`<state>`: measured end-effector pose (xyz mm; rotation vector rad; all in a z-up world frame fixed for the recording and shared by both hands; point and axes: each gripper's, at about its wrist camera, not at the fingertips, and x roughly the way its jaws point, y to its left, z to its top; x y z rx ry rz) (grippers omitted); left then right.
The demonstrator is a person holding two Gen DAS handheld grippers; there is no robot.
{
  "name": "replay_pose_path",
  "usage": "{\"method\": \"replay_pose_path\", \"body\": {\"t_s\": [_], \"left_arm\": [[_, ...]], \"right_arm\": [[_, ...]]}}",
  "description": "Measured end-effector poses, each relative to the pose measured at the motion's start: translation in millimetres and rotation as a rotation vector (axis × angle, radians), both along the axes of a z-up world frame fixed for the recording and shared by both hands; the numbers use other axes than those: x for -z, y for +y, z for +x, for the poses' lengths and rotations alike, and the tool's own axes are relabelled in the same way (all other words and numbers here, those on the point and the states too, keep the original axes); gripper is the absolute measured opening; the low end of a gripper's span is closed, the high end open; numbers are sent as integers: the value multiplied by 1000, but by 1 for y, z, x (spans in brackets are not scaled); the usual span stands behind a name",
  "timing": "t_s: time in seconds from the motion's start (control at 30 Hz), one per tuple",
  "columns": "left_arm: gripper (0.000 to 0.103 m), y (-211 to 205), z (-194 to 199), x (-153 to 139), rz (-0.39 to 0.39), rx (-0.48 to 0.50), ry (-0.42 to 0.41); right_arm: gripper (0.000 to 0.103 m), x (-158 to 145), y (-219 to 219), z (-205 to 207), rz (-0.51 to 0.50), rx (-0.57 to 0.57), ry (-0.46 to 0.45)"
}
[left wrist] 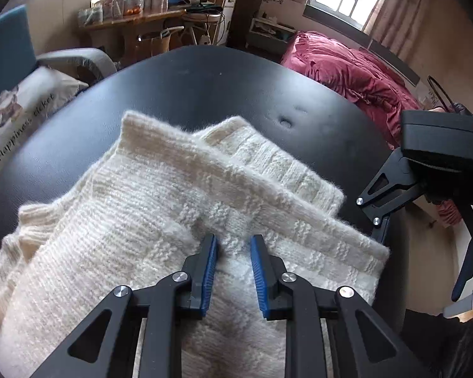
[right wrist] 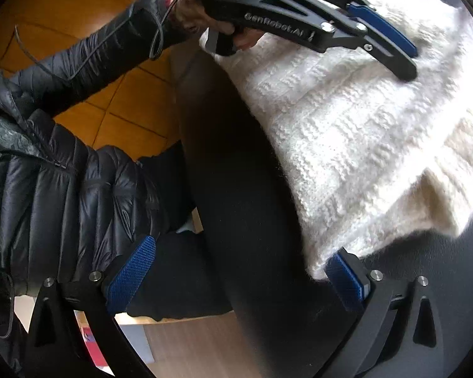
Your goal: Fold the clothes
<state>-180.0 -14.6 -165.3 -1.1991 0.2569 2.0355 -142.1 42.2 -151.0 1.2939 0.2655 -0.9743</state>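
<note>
A cream knit sweater (left wrist: pixel 160 189) lies folded in layers on the black table (left wrist: pixel 205 78). My left gripper (left wrist: pixel 233 252) points down onto its top layer, and the blue pads pinch a puckered bit of the knit between them. The right wrist view shows this gripper (right wrist: pixel 408 60) lying across the sweater (right wrist: pixel 362 126) near its far edge. My right gripper (right wrist: pixel 242 245) hovers at the table's near edge with its jaws wide apart. One of its pads (right wrist: pixel 347 283) touches the sweater's near corner, and nothing is between the jaws. It appears at the right of the left wrist view (left wrist: pixel 419 264).
A person's black puffer sleeves (right wrist: pixel 63 189) reach in from the left. A red duvet (left wrist: pixel 347 72) covers a bed beyond the table. A printed cushion (left wrist: pixel 22 107) sits to the left and a cluttered wooden desk (left wrist: pixel 135 22) at the back. Wooden floor (right wrist: pixel 110 100) shows below the table edge.
</note>
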Motion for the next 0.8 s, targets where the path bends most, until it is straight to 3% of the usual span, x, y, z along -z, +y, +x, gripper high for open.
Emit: {"method": "replay_pose_path", "body": {"t_s": [0.1, 0.2, 0.27, 0.37, 0.6, 0.7, 0.8], "left_arm": [[22, -2, 8, -10, 84, 21, 5], [22, -2, 14, 2, 31, 18, -2], [22, -1, 16, 10, 25, 9, 0], [22, -11, 8, 2, 108, -21, -46], [27, -67, -45, -28, 242, -237, -118], [29, -74, -75, -43, 216, -285, -105], [37, -60, -93, -48, 133, -219, -62]], "right_arm": [[103, -4, 3, -5, -25, 81, 24], [103, 0, 4, -4, -36, 124, 4], [103, 2, 2, 7, -35, 91, -24], [103, -2, 2, 17, -9, 87, 33], [103, -33, 24, 3, -18, 239, 199], [103, -40, 22, -14, -66, 348, 226], [103, -25, 9, -25, -58, 372, 243]]}}
